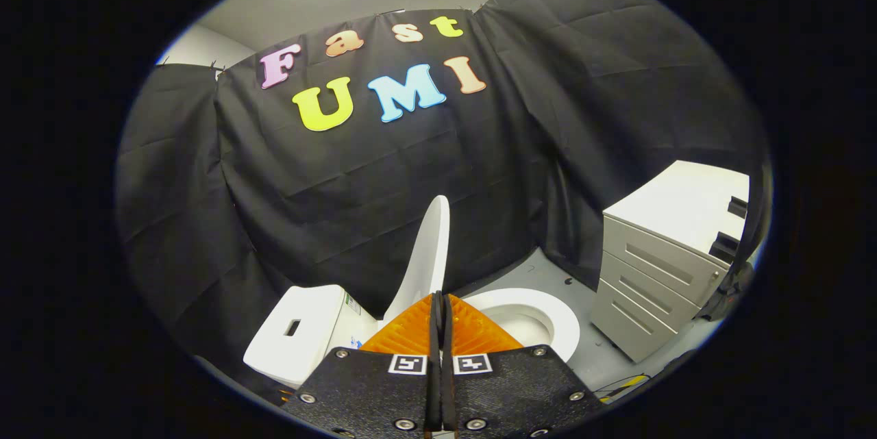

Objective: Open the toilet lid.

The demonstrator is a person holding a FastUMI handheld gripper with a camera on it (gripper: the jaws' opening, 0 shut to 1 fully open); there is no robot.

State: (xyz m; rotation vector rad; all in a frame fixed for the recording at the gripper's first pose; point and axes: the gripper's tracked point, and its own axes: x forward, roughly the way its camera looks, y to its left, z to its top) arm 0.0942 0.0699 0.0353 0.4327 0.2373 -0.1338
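Toilet lid (pixel 428 257) stands raised on edge just beyond your fingers, rising from the back of the bowl next to the tank (pixel 301 333), with the seat (pixel 541 316) lying open to its right. Your gripper (pixel 438 302) has its fingers closed together with nothing between them; the tips sit right at the lid's lower edge, and I cannot tell whether they touch it. The lid looks close to upright, so judge the job as nearly done: if it has not yet come to rest against the tank, push gently with the closed tips against its inner face, low down, and ease off as it leans back so it does not slam. Keep the push square to the lid; its thin edge faces you and the tips could slide off to either side. You have open floor (pixel 589 350) to the right, before the drawer cabinet (pixel 658 274); the black cloth wall (pixel 274 206) hangs close behind the tank, so draw back towards yourself.
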